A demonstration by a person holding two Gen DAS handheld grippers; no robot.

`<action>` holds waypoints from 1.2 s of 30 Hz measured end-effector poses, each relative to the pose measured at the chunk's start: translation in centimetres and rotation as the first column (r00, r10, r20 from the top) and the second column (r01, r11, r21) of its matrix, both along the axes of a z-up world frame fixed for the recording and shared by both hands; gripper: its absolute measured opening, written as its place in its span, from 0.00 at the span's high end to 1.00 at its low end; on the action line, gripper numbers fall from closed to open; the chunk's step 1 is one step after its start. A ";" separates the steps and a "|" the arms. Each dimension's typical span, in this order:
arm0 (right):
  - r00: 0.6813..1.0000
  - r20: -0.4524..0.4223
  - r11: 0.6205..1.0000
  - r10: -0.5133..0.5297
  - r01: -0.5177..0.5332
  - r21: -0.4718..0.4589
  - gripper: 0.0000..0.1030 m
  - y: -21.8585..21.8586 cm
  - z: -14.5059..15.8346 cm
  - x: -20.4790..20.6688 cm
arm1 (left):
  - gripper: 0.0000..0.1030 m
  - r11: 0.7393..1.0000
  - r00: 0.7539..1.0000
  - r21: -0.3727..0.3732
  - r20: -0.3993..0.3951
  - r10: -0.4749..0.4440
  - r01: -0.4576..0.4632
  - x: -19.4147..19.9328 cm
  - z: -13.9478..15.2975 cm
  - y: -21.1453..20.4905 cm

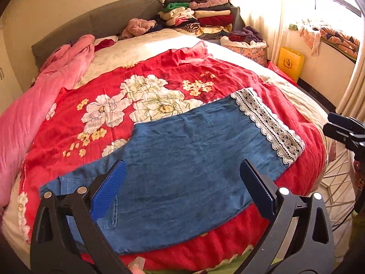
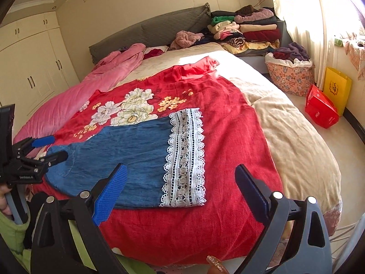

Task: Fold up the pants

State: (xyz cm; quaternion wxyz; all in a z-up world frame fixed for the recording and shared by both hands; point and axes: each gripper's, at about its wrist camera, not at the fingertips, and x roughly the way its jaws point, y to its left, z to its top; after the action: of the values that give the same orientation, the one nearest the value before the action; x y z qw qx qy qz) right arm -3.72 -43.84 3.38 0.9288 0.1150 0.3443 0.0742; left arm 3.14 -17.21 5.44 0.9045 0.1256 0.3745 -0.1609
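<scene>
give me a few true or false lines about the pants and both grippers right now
1. The pants lie flat on a red floral blanket. True.
2. The left hand-held gripper is clamped on the pants. False: it is open and holds nothing.
3. The lace cuff is white. True.
4. The right hand-held gripper is shut. False: it is open.
5. The pants are green. False: they are blue denim.

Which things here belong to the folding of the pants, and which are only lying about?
For the job:
blue denim pants with white lace hem
left gripper, open
right gripper, open

Only lying about:
red floral blanket
pink quilt
stack of folded clothes
floral basket
yellow bag
red box
</scene>
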 end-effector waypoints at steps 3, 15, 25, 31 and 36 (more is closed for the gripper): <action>1.000 -0.001 1.000 -0.001 0.001 0.000 0.08 -0.1 -0.2 0.0 | 0.09 1.000 1.000 0.011 0.003 -0.008 0.008 1.5 0.2 -0.9; 0.999 -0.033 0.999 -0.033 0.034 0.030 0.08 -1.2 -2.0 1.1 | 0.09 0.998 0.997 0.021 -0.055 -0.055 0.056 6.5 -1.7 -3.4; 0.998 -0.067 0.999 -0.004 0.007 0.034 0.08 0.3 -3.2 3.1 | 0.09 0.991 0.988 0.009 -0.073 -0.135 0.136 10.0 -3.2 -6.1; 0.996 -0.090 0.998 0.026 -0.021 0.051 0.08 1.5 -4.5 4.1 | 0.09 0.987 0.981 -0.004 -0.110 -0.159 0.160 12.7 -4.4 -7.1; 0.992 -0.123 0.997 0.036 -0.026 0.079 0.08 2.0 -5.6 5.2 | 0.09 0.982 0.970 -0.020 -0.159 -0.186 0.185 15.2 -6.1 -7.9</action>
State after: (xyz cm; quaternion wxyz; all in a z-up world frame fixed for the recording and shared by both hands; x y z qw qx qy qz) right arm 1.44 -41.89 -2.19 0.8991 0.1498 0.4002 0.0945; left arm 18.31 -25.06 -0.70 0.8528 0.1447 0.4320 -0.2552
